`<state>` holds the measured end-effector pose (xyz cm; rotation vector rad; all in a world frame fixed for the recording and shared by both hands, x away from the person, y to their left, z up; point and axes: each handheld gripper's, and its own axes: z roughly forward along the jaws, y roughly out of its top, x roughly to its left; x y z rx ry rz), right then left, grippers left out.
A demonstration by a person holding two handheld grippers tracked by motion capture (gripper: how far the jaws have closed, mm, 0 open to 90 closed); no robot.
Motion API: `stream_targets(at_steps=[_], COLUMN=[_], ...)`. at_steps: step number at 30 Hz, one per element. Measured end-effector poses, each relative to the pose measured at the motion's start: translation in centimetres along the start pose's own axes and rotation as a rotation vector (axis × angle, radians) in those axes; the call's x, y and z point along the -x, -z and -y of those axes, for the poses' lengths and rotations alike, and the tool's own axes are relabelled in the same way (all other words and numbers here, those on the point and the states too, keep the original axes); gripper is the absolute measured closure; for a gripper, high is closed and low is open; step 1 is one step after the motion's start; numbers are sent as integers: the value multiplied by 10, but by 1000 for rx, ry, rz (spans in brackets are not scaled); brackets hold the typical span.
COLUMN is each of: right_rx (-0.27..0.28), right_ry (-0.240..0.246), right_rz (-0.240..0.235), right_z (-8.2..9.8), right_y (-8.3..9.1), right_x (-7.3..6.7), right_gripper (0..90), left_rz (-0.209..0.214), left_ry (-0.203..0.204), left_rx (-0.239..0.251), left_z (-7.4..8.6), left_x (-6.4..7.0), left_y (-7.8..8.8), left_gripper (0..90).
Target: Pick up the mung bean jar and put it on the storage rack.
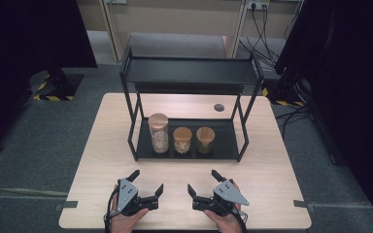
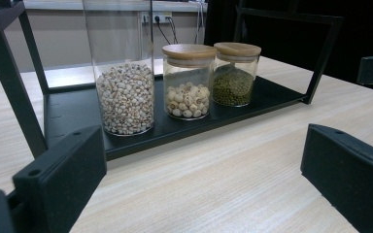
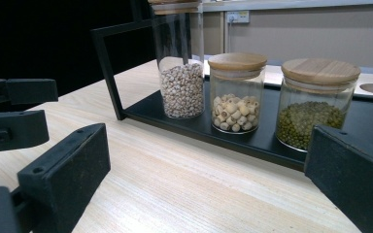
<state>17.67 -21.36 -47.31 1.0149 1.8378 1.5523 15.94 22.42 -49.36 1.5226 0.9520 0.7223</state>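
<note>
Glass jars x3 w/ wood lids sit in a row on the black rack's lower shelf [image 1: 226, 145]: tall jar [image 1: 159, 133], mid jar [image 1: 182, 140], green-bean jar [image 1: 205, 140]. Left gripper [image 1: 149, 183] and right gripper [image 1: 200, 183] are both spread wide, empty, resting near table [image 1: 272, 165] front edge, well apart from jars. Nothing gripped or moved yet imo; whole job is left.

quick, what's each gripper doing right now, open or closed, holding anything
Left gripper: open, holding nothing, resting on the table short of the jars.
Right gripper: open, holding nothing, also on the table.
</note>
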Motion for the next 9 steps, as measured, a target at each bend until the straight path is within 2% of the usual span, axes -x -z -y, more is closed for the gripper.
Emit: stream_targets(at_steps=[9], right_rx=[7], right_ry=[-3], right_rz=[3], right_z=[0], right_y=[1], right_x=[1], right_gripper=[29], left_rz=[-2], left_ry=[-1], left_rx=[2], left_z=[0], left_x=[0], left_y=[0], left_gripper=[20])
